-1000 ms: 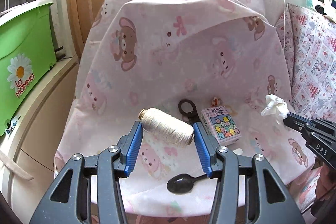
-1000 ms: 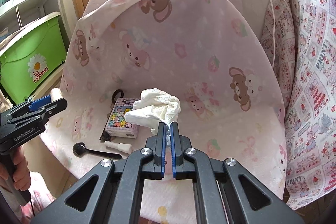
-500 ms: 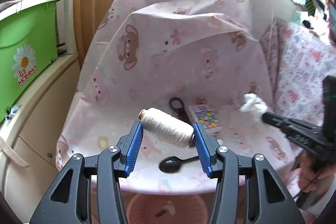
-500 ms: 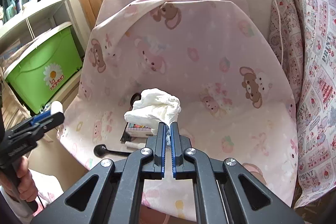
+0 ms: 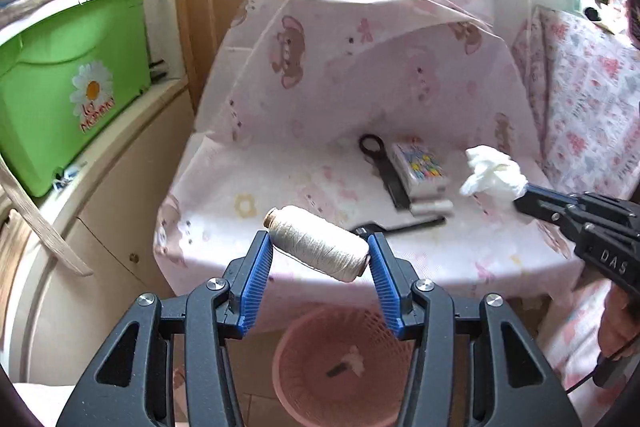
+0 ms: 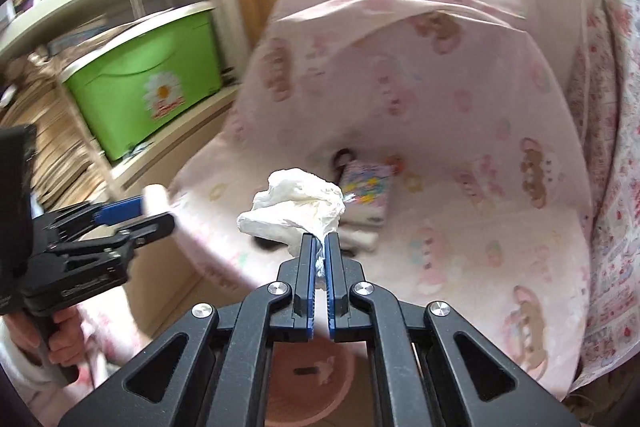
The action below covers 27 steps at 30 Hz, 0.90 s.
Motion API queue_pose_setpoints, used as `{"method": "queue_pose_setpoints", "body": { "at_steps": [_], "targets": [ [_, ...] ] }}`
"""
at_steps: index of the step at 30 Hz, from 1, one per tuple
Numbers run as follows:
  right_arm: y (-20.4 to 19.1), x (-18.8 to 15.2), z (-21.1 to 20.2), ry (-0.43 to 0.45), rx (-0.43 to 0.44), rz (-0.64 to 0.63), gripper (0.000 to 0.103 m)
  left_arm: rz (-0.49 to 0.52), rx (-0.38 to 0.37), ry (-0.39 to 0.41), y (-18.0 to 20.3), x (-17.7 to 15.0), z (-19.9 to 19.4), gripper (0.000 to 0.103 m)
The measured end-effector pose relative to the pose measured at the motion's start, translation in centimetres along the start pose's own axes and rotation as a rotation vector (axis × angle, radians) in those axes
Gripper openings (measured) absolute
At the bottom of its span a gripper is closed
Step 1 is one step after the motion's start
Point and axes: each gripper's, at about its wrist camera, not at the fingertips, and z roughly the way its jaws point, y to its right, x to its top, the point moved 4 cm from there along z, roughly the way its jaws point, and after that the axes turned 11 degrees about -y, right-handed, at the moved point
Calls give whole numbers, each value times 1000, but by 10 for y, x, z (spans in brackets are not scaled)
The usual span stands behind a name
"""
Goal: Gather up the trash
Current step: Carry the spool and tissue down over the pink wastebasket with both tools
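My left gripper is shut on a spool of cream thread, held crosswise between its blue pads above the seat's front edge. My right gripper is shut on a crumpled white tissue; the same tissue shows at the right in the left wrist view. A pink mesh waste basket stands on the floor below the seat's front edge, with small scraps inside; its rim also shows under the right gripper's arms.
On the pink bear-print seat lie a black bottle opener, a colourful small box, a small white tube and a black spoon. A green storage box sits on a shelf at the left. A patterned cloth hangs at the right.
Both grippers have drawn back from the seat with the spool and the tissue still held. The pink basket below the seat's edge has come into view.
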Motion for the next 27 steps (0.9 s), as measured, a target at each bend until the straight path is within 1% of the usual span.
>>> {"method": "queue_pose_setpoints", "body": {
  "at_steps": [4,8,11,15,18,20,23,25,27],
  "targets": [
    [-22,-18,-5,-23,46,-34,5,3,-7,-15,-1,-6,1,48],
    [-37,-33,-2,-49,55,-64,5,-3,-34,-60,0,-10,10,48],
    [-44,-40,8,-87,50,-87,5,-19,-65,-123,-1,-16,22,48],
    [-44,-50,25,-155,48,-91,5,-36,-72,-234,-3,-25,43,48],
    [-43,-59,37,-200,30,-95,5,-68,-107,-321,-6,-34,59,48],
    [-44,-64,42,-224,25,-104,5,-94,-116,-384,-9,-41,72,48],
    [-52,-71,46,-240,25,-136,5,-142,-119,-443,-17,-52,86,48],
    [-59,-77,51,-256,25,-167,5,-164,-140,-479,-19,-58,94,48],
    [-62,-82,57,-276,16,-179,5,-178,-127,-502,-21,-64,102,48]
  ]
}}
